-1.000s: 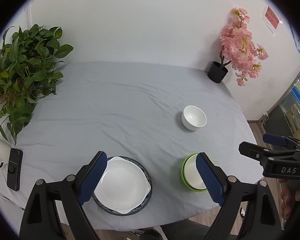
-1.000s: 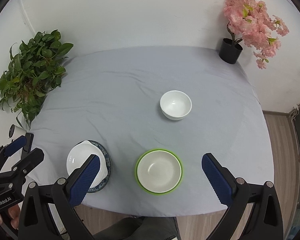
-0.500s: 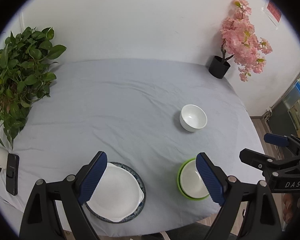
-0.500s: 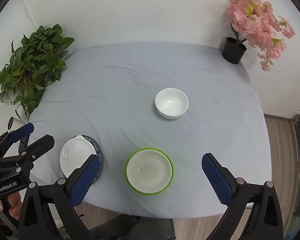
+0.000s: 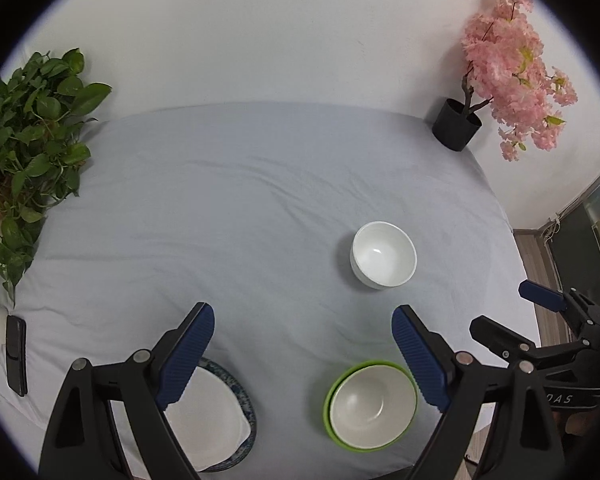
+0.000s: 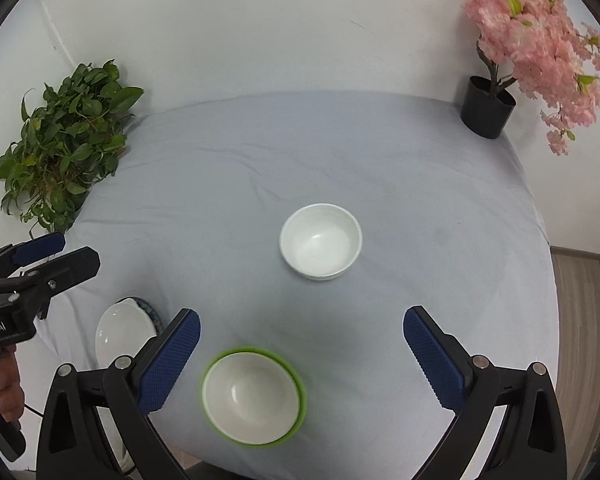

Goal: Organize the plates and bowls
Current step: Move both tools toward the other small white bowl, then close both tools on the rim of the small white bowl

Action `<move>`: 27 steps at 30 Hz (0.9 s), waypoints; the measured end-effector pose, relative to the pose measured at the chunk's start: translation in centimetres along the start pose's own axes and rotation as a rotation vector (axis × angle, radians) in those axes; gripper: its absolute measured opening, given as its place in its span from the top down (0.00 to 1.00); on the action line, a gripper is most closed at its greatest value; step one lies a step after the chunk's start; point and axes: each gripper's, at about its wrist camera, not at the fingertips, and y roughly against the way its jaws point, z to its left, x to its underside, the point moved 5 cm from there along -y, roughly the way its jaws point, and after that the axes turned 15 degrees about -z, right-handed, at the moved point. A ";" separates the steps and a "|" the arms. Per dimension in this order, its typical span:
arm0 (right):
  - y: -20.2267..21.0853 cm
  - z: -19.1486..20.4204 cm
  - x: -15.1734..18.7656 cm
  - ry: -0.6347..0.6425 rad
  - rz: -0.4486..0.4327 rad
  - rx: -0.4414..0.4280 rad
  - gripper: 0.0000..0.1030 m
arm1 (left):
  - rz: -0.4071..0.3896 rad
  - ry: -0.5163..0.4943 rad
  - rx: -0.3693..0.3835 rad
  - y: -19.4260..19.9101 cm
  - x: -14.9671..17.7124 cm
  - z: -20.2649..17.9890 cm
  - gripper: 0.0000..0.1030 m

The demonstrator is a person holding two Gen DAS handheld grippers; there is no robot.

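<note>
I am hovering right gripper (image 6: 300,360), fingers apart | green-rimmed bowl (image 6: 254,398) sitting near bench (image 6: 440,200) edge | risking nudging it off.

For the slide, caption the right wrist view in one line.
Open right gripper hovers over a white bowl nested in a green bowl, with a lone white ceramic bowl beyond.

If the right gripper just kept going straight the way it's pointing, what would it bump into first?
Probably the round white bowl standing alone on the grey tablecloth. It sits ahead of the open right gripper, roughly centred between its blue pads. The cream bowl in the green bowl lies nearer but lower. Depth is hard to judge.
</note>
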 end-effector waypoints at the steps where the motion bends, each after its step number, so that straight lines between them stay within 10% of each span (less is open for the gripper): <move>1: -0.7 -1.0 0.0 -0.005 0.005 -0.009 0.01 | 0.009 -0.001 -0.005 -0.6 -0.1 -0.2 0.12; 11: -8.0 -7.5 -0.7 0.003 0.048 -0.025 0.01 | 0.065 0.002 -0.011 -7.1 -3.5 -0.5 0.12; 27: -19.0 -10.7 -5.6 -0.174 0.022 0.057 0.03 | 0.261 -0.041 0.219 -20.3 -4.3 -1.1 0.14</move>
